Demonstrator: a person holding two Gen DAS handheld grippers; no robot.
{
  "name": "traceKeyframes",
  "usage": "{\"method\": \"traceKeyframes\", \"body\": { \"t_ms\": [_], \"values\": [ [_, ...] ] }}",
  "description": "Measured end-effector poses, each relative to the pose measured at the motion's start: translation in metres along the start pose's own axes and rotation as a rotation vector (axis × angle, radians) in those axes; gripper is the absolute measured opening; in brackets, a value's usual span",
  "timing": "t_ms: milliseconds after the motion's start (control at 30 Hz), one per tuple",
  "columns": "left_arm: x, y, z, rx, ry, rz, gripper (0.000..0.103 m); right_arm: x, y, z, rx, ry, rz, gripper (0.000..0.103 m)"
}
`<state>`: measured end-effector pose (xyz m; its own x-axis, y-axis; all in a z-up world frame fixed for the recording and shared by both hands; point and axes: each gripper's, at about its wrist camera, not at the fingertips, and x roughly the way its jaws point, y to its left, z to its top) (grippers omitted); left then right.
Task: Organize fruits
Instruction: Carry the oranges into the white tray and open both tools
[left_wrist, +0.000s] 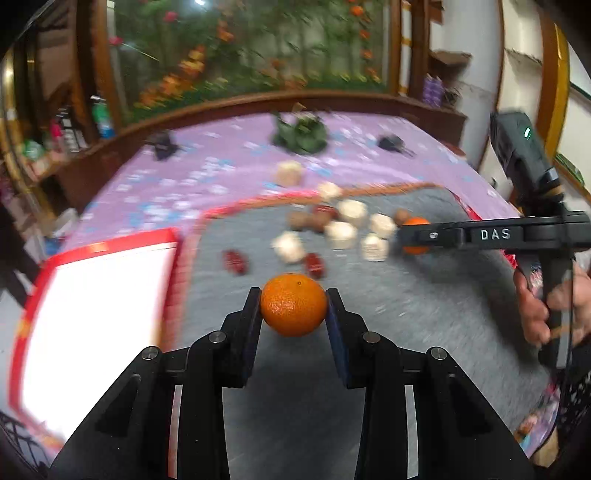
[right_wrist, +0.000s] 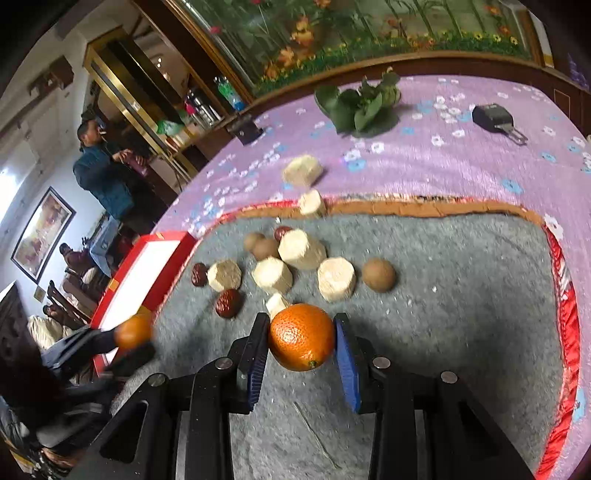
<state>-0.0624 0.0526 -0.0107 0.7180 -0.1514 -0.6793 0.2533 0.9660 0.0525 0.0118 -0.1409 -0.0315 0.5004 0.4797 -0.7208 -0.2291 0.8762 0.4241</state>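
Each gripper's jaws clench an orange (left_wrist: 294, 304), the right one's (right_wrist: 301, 336) stem end facing the camera.

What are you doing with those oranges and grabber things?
A person is sorting fruit on a grey mat. The left gripper holds one orange, and the right gripper holds another orange. Pale chunks, red dates and brown fruits still lie on the mat, beside a red-rimmed box.
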Motion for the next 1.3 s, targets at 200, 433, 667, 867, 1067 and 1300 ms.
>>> {"method": "traceKeyframes", "body": {
  "t_ms": [200, 433, 667, 867, 1067, 1300],
  "values": [
    [-0.05, 0.068, -0.029, -0.077, -0.066, 0.217, 0.033, 0.009, 0.01, 0.0, 0.036, -0.03, 0.019, 0.034],
    [-0.059, 0.125, -0.056, -0.153, -0.074, 0.339, 0.033, 0.034, 0.114, -0.004, -0.054, -0.017, 0.16, 0.034],
    [-0.043, 0.153, -0.077, -0.185, -0.018, 0.401, 0.033, 0.079, 0.218, -0.02, -0.176, 0.019, 0.276, 0.034],
    [-0.036, 0.163, -0.084, -0.189, 0.024, 0.492, 0.034, 0.127, 0.248, -0.038, -0.216, 0.165, 0.238, 0.034],
    [-0.047, 0.155, -0.082, -0.175, 0.003, 0.524, 0.05, 0.113, 0.239, -0.033, -0.193, 0.097, 0.273, 0.043],
    [-0.074, 0.117, -0.067, -0.131, -0.11, 0.383, 0.068, 0.052, 0.165, -0.024, -0.105, -0.041, 0.182, 0.046]
  ]
}}
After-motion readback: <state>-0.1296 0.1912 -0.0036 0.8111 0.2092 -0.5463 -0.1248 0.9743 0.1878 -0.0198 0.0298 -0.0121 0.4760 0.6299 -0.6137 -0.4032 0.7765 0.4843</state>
